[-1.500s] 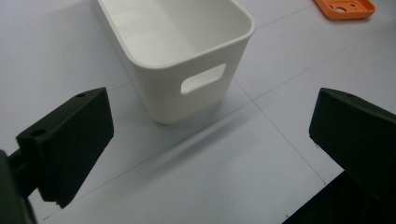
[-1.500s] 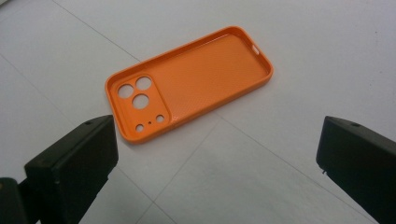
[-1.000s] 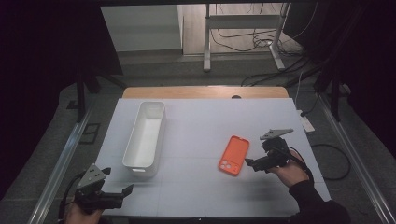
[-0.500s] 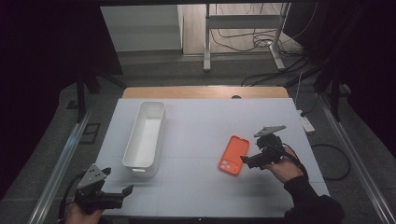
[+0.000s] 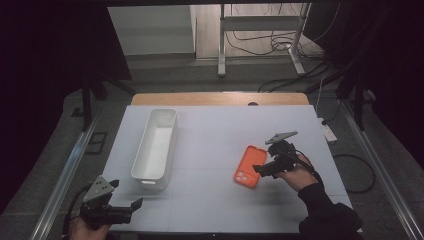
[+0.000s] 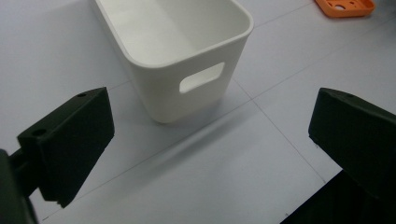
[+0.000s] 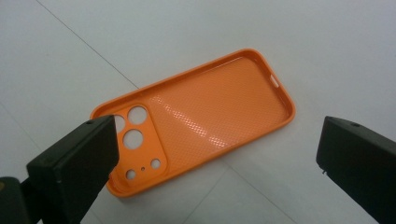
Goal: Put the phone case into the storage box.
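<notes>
1. Orange soft-plastic phone case (image 5: 250, 166): it lies flat on the bench, open side up, right of centre, well apart from the tub. In the right gripper view (image 7: 201, 121) the dimpled inner face and the camera cut-outs point up, so I judge the rim is the only part offering a grip.

2. Right gripper (image 5: 263, 169): I hold it just beside the case's right edge, aimed across it. Its fingers (image 7: 74, 163) stand wide open with nothing between them, one over the cut-out corner and the other off the far long side. That spread suits closing across the case's width, which I take to be the step in hand.

3. Long white plastic tub with a handle slot (image 5: 155, 141): it stands upright left of centre, its length running away from me, and holds nothing. In the left gripper view (image 6: 187, 60) its near end wall and slot face the camera. I judge it the likely destination for the case.

4. Left gripper (image 5: 119, 210): parked at the near left corner of the bench, pointing towards the tub's near end but clear of it. Its fingers (image 6: 70, 140) are spread wide and grasp nothing; I read this as a waiting post, ready to steady the tub.

5. White bench (image 5: 215, 130): otherwise bare sheet, faint grid lines.
</notes>
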Tool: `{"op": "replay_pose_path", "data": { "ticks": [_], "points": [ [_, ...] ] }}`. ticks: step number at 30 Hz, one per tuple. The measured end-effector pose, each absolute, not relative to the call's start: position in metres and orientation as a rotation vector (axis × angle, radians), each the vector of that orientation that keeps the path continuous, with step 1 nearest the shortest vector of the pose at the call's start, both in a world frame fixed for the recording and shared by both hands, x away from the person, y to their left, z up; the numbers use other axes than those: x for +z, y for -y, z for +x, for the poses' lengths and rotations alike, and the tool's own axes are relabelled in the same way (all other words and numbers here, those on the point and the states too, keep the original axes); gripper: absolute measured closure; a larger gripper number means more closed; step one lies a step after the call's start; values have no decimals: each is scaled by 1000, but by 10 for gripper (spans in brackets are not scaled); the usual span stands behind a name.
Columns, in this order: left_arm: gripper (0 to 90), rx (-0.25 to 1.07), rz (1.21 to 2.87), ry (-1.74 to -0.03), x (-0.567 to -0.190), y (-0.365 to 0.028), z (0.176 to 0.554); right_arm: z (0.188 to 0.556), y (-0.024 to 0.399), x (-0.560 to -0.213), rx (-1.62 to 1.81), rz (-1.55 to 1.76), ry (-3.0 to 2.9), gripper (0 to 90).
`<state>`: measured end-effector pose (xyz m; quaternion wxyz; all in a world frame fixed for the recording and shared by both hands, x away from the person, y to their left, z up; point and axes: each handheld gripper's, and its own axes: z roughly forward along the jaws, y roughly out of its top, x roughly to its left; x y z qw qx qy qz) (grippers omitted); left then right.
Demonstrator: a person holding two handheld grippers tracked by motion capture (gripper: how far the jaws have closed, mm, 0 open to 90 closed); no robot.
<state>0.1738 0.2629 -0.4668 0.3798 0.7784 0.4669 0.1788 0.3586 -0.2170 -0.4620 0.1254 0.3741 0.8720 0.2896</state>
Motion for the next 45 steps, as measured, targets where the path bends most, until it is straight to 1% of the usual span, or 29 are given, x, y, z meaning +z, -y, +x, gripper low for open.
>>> {"op": "replay_pose_path", "data": {
  "ticks": [20,22,24,26,27,29,31,32,33,35,45],
  "points": [
    [10,454,1988,-1190,-467,-263,174,373,198,-469,831,1054,-2595,0],
    [10,454,1989,-1190,-467,-263,174,374,197,-468,811,1066,-2586,62],
    [10,454,1989,-1189,-467,-263,174,373,196,-467,802,1076,-2579,158],
    [10,454,1990,-1189,-467,-263,174,374,196,-466,797,1077,-2579,296],
    [11,454,1990,-1189,-467,-263,174,374,196,-466,797,1077,-2579,296],
    [11,454,1991,-1187,-467,-263,174,374,196,-465,805,1071,-2593,479],
    [11,455,1992,-1187,-467,-263,174,374,196,-465,793,1058,-2597,607],
    [11,455,1992,-1187,-467,-263,174,374,196,-464,800,1045,-2606,691],
    [11,455,1992,-1187,-467,-263,174,374,196,-464,808,1036,-2614,738],
    [12,455,1994,-1186,-467,-263,174,374,196,-464,818,1029,-2631,887],
    [12,455,1994,-1184,-467,-263,174,374,196,-473,792,1027,-2670,891]
  ]
}}
